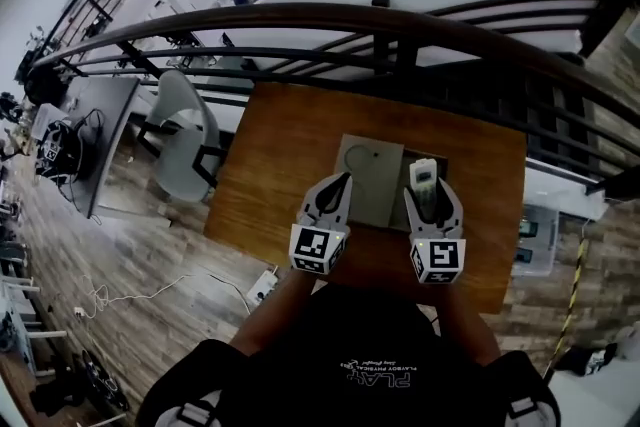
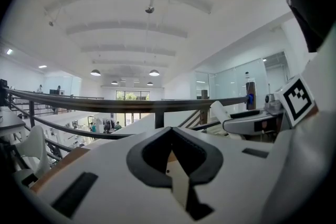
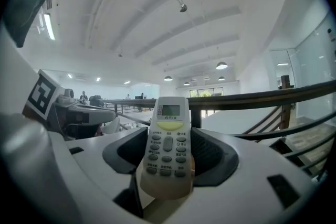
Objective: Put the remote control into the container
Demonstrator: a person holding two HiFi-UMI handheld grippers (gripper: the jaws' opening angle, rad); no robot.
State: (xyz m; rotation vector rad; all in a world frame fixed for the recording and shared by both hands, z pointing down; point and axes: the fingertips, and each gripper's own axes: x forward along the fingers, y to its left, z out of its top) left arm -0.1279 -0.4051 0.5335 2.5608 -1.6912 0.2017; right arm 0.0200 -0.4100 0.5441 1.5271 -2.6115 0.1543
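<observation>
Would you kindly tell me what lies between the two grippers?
The head view shows a flat grey rectangular panel on the wooden table between the left gripper and right gripper.

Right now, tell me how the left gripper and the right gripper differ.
The right gripper is shut on the remote control, which stands upright between its jaws. The left gripper is shut on nothing, its jaws meeting at the tips. In the head view, the right gripper's jaws stand wider than the left's. Both are white, carry a marker cube, and are held side by side over the container on the wooden table.
</observation>
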